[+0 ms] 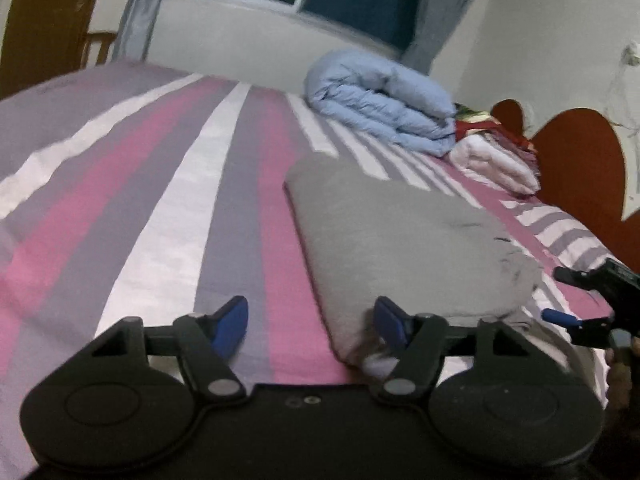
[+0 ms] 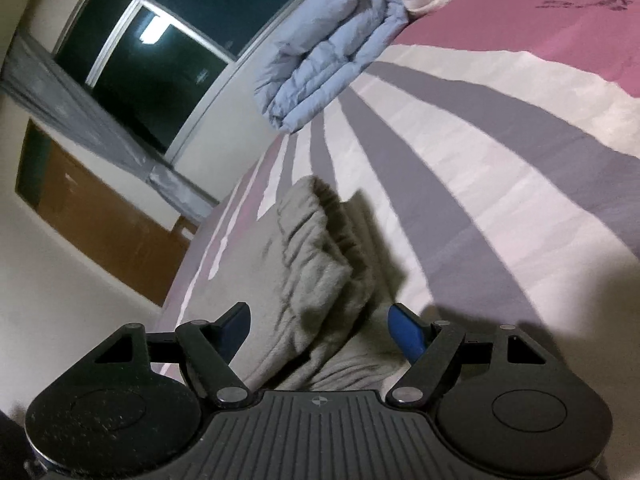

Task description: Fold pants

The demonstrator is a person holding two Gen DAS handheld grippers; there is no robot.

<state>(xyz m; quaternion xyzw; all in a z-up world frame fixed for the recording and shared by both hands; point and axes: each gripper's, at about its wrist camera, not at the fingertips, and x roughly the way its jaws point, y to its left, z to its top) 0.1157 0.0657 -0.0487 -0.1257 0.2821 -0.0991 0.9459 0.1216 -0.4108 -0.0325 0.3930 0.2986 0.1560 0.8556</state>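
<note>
Hovering wide and empty beside the folded grey fleece pants [image 1: 404, 240], the left claw [image 1: 310, 322] and right claw [image 2: 318, 330] risk snagging and unfolding them.

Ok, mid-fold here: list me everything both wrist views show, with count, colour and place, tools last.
pants: one, grey, folded flat on the bed, nearest the tools
sheet: one, pink, grey and white stripes, covering the bed
duvet: one, light blue, folded, at the far side of the bed
bedding: one pale pink folded pile with red patterned cloth on top, beside the duvet
headboard: one, red-brown, scalloped, at the bed's right end
window: one, dark panes, white frame, behind the bed
curtains: grey, either side of the window
door: one, brown wood, left of the window
left tool: black, blue pads, open over the pants' near edge
right tool: black, blue pads, open around a bunched end of the pants
</note>
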